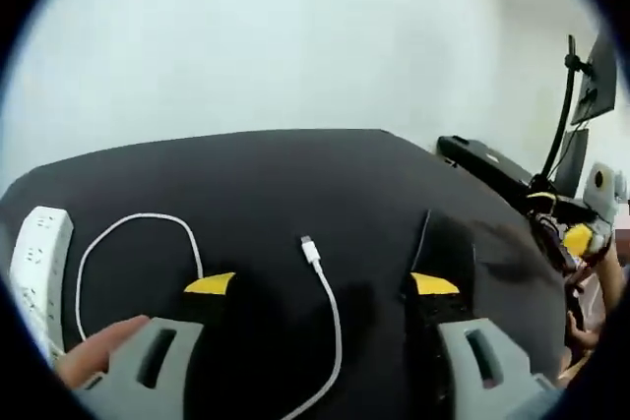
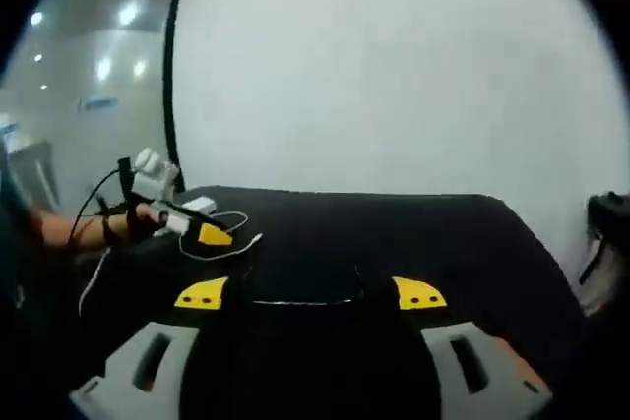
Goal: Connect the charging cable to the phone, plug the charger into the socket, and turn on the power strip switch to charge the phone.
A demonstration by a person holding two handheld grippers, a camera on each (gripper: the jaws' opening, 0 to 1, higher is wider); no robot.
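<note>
A white charging cable point(image 1: 330, 312) lies on the black table point(image 1: 295, 174), its connector end point(image 1: 310, 246) free and pointing away from me. My left gripper point(image 1: 322, 284) is open, its yellow-tipped jaws standing either side of the cable without touching it. A white power strip point(image 1: 37, 265) lies at the left table edge. The dark phone point(image 1: 455, 243) lies flat to the right and is hard to make out on the black top. My right gripper point(image 2: 310, 294) is open, with the phone point(image 2: 300, 294) lying flat between its jaws. The left gripper point(image 2: 167, 206) shows far off beside the cable point(image 2: 231, 246).
A person's hand point(image 1: 98, 349) holds the left gripper at the lower left. Beyond the right table edge stand a dark desk point(image 1: 492, 159) and a monitor on an arm point(image 1: 596, 76). A glass partition point(image 2: 89, 95) stands at the left of the right gripper view.
</note>
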